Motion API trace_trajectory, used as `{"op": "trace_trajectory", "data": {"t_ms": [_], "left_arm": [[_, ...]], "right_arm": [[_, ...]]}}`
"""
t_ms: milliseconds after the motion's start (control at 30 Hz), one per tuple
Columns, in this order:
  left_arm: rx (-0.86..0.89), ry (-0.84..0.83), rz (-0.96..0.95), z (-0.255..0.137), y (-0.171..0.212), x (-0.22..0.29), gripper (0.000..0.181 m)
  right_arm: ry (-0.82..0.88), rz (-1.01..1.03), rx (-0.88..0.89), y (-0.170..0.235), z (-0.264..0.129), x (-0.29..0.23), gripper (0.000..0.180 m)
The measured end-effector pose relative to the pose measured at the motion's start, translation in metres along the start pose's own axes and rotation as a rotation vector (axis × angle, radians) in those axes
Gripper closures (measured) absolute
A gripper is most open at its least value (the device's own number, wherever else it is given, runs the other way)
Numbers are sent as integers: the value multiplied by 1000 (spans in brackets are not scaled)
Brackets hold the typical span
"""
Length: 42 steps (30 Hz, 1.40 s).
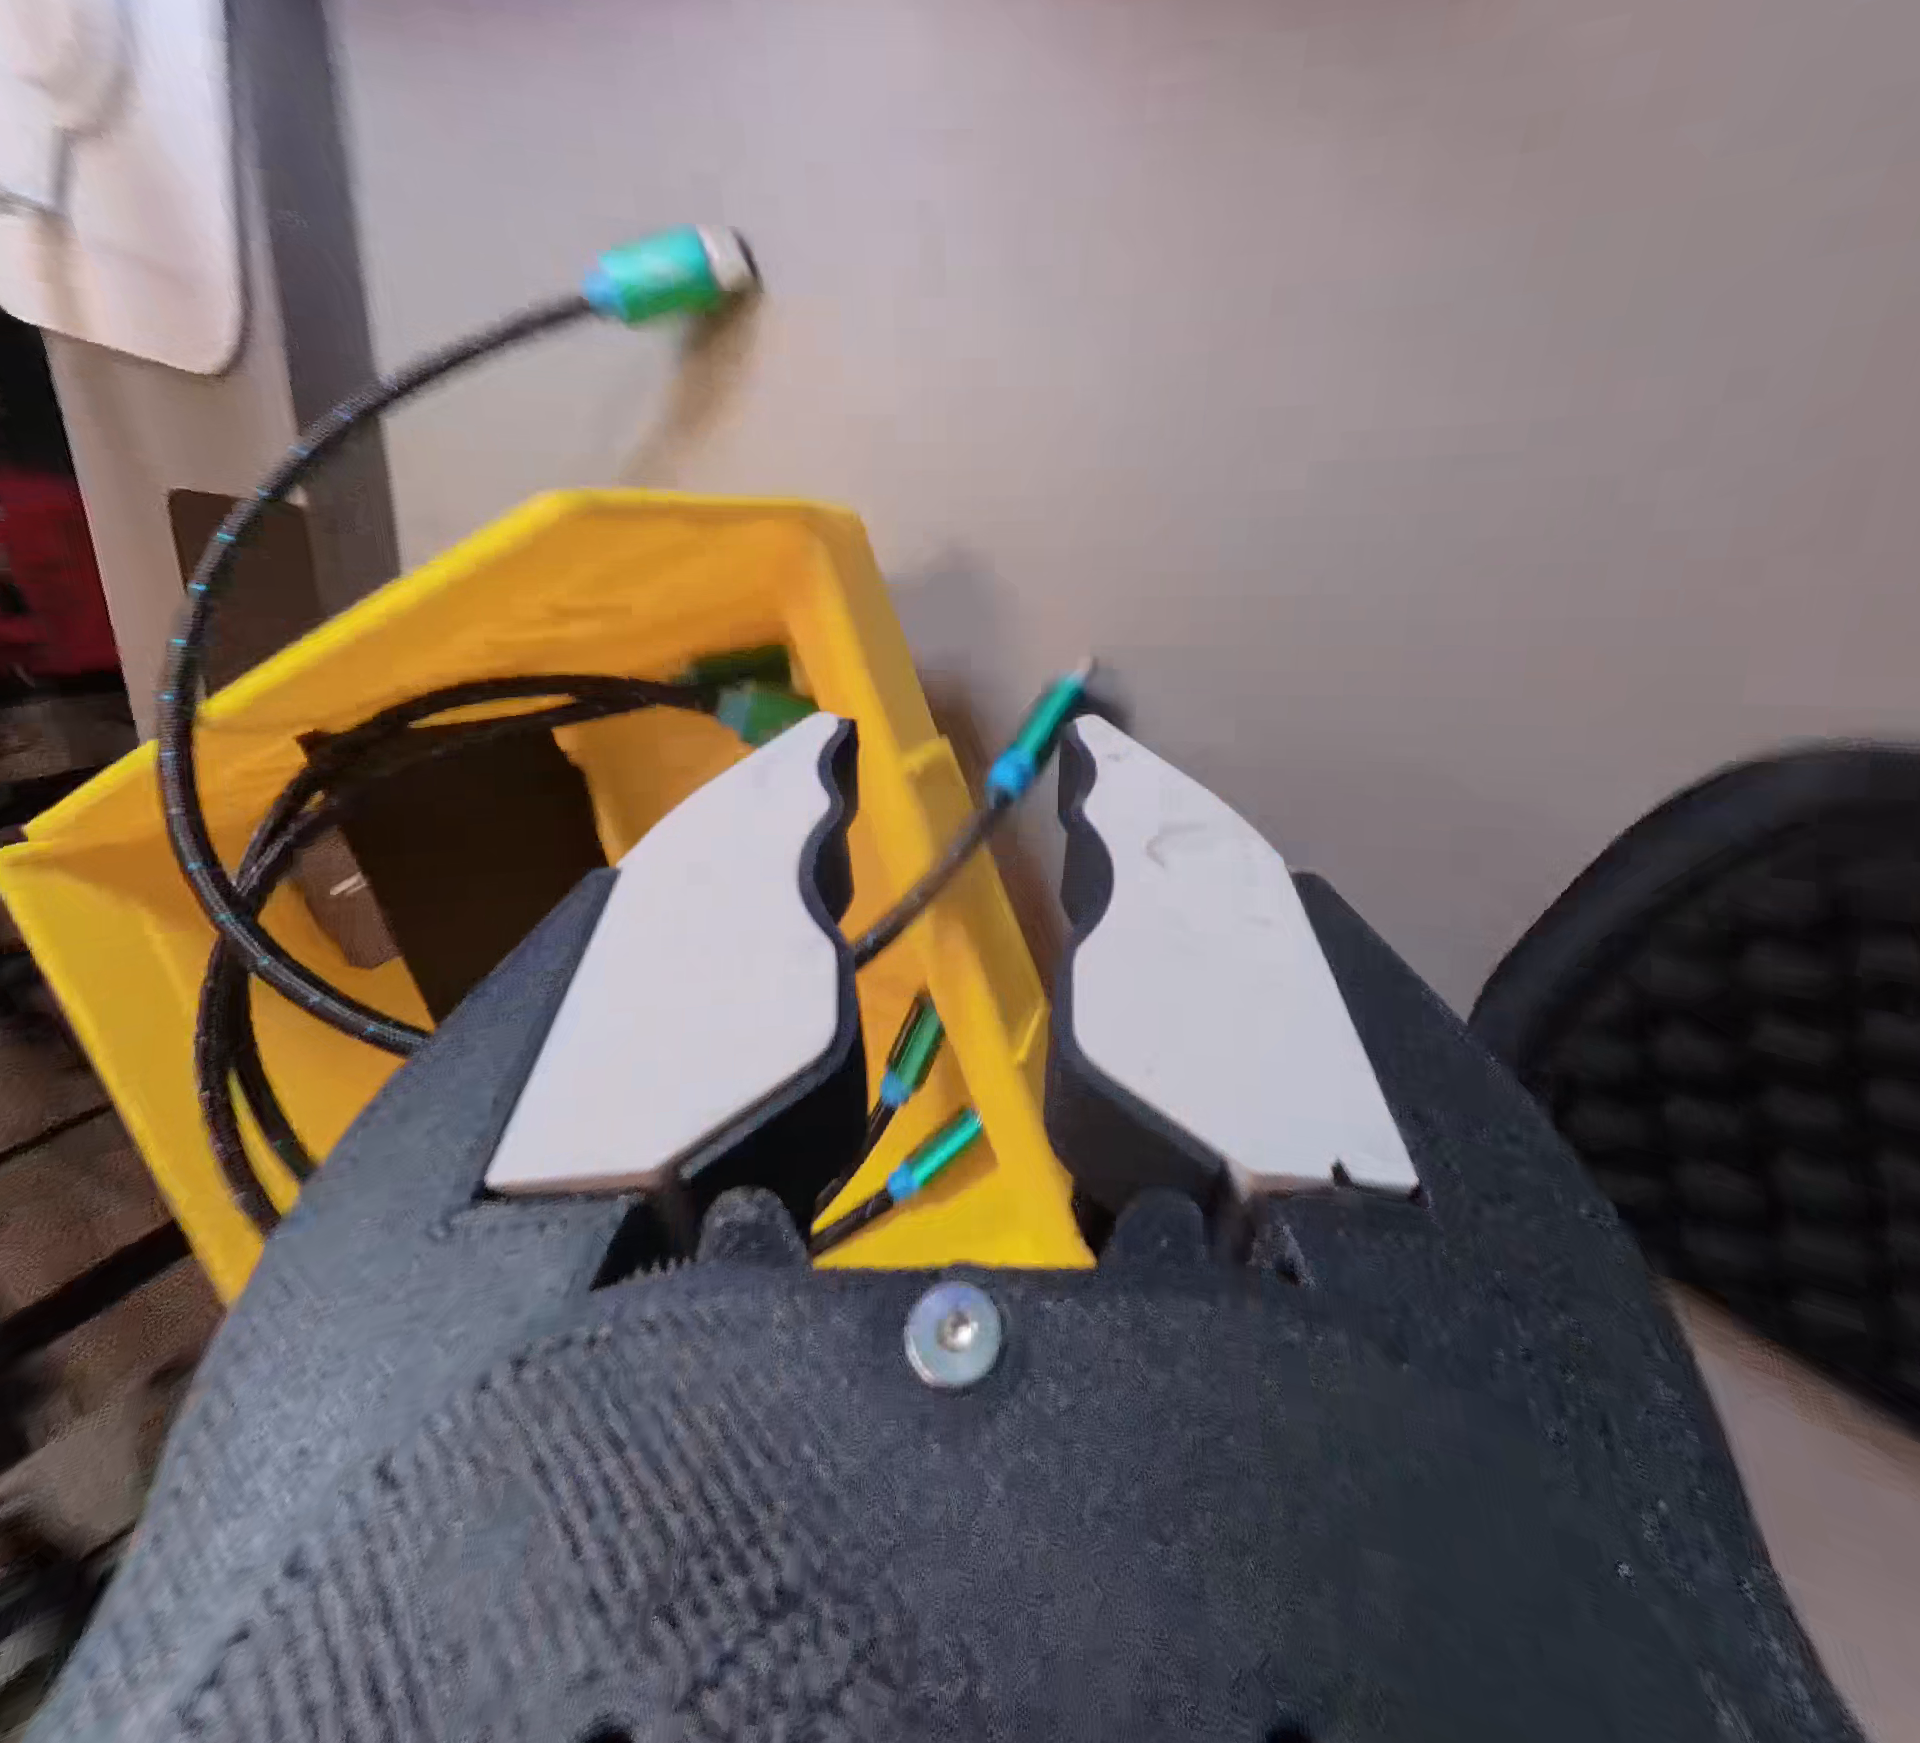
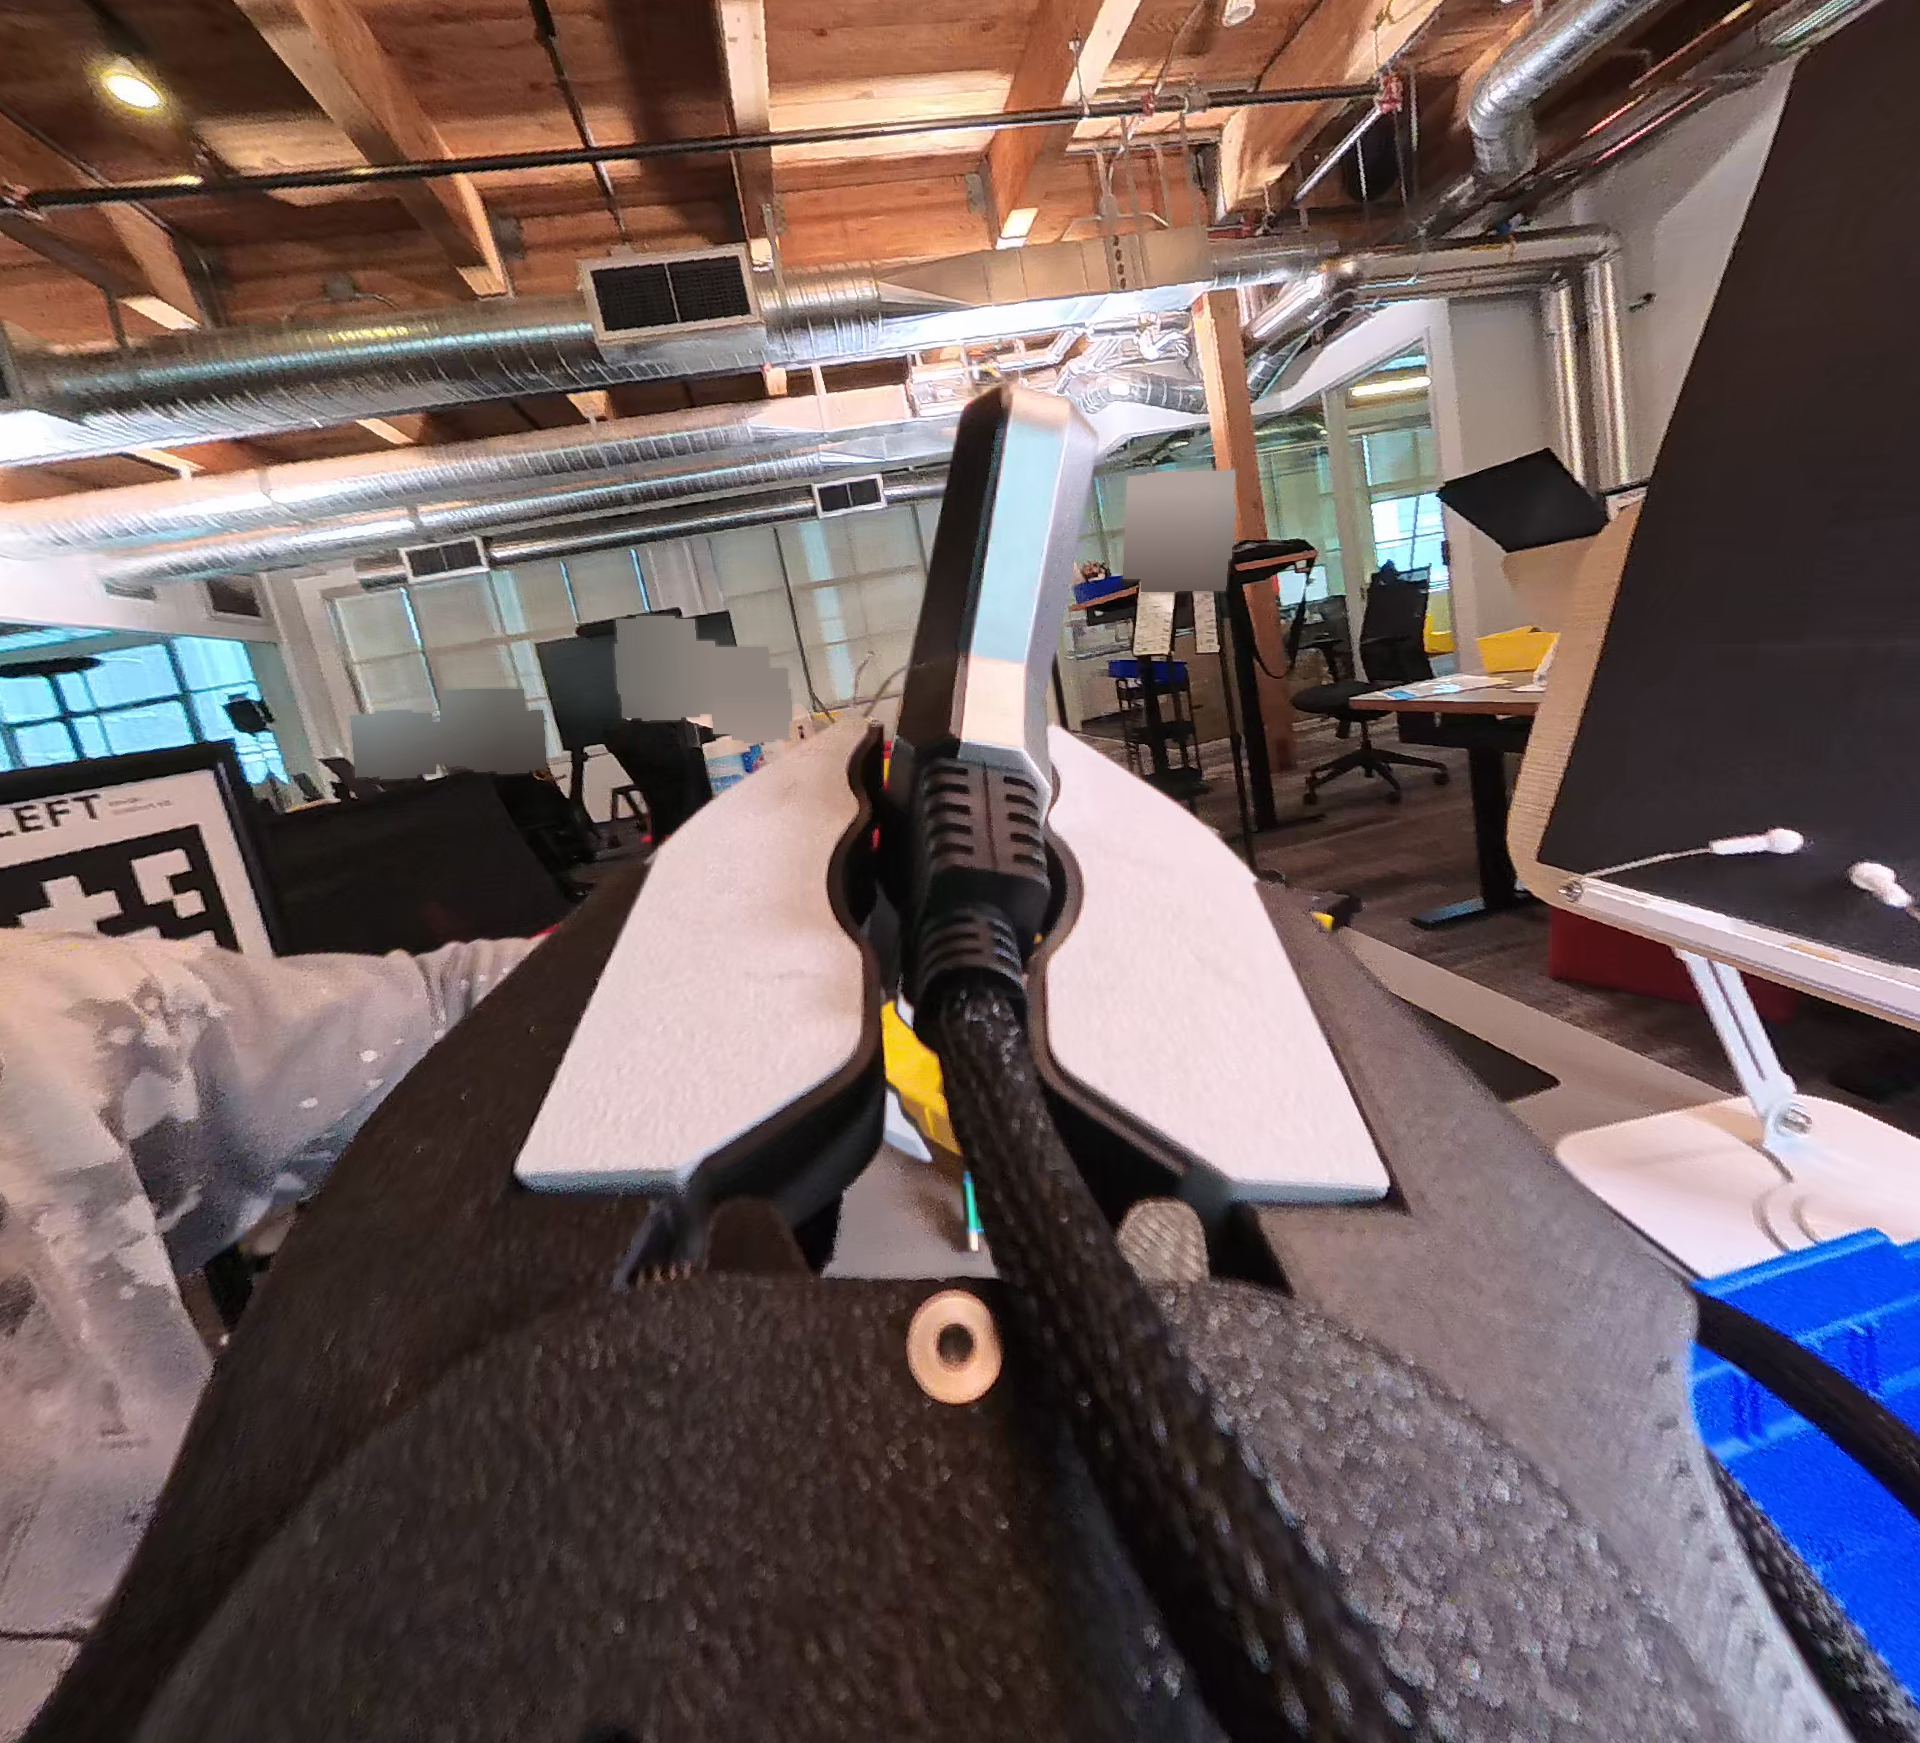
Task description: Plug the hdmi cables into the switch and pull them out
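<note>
Over the pale table (image 1: 1351, 343), your left gripper (image 1: 956, 737) hangs with its jaws spread and nothing between them. Just past its fingers sits a yellow bin (image 1: 644, 592) holding coiled black braided cables (image 1: 208, 758) with green-and-blue plugs. One green plug (image 1: 665, 275) arcs up out of the bin and floats above the table; another thin plug (image 1: 1039, 727) sticks out over the bin's right wall, in line with the gap between your fingers but not touching either that you can tell. A dark block (image 1: 457, 862) lies on the bin floor; too blurred to say what it is. A black mesh chair part (image 1: 1714, 1018) sits off to the right. Your right gripper (image 2: 961, 789) is tilted up toward the ceiling and clamped on the ribbed black collar of a thick braided hdmi cable (image 2: 1049, 1226), which runs back over the gripper body. Sticking up from the collar, past the fingertips, is a flat silver-and-black switch (image 2: 1013, 540), clear of the table. A grey patterned sleeve (image 2: 156, 1070) shows at left, a blue bin (image 2: 1818, 1361) at lower right.
</note>
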<state>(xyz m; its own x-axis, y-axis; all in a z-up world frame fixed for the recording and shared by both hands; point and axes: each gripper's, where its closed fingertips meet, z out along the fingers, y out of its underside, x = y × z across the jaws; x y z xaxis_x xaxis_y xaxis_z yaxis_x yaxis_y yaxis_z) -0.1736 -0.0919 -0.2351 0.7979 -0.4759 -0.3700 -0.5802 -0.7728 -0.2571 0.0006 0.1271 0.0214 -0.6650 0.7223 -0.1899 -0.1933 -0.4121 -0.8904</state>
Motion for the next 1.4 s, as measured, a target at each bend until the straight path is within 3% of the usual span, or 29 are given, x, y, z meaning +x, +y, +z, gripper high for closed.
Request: {"op": "trace_trajectory", "data": {"t_ms": [33, 100, 267, 467, 600, 667, 1033, 1167, 1400], "left_arm": [[-77, -19, 64, 5, 12, 2, 141], [-168, -54, 166, 12, 30, 2, 136], [-205, -71, 284, 28, 44, -1, 138], [-169, -161, 377, 31, 43, -12, 151], [-108, -192, 408, 21, 39, -10, 171], [-55, -170, 334, 10, 33, -10, 171], [622, -170, -182, -109, -69, -53, 174], [788, -158, -234, -139, -103, -56, 174], [921, -157, -137, -162, -176, -38, 174]], "right_arm": [[-7, 9, 6, -1, 0, 0, 156], [-15, 23, 15, -1, 0, -1, 155], [-10, 31, 2, 4, 3, 0, 156], [6, 29, -2, 4, 1, 3, 155], [10, 37, 8, 1, -2, 5, 155], [9, 35, 10, 0, -3, 4, 155], [-35, 38, -2, -2, -1, -8, 156], [-88, 40, -71, 10, 2, -14, 156], [-197, 81, -197, 41, 10, -24, 155]]}}
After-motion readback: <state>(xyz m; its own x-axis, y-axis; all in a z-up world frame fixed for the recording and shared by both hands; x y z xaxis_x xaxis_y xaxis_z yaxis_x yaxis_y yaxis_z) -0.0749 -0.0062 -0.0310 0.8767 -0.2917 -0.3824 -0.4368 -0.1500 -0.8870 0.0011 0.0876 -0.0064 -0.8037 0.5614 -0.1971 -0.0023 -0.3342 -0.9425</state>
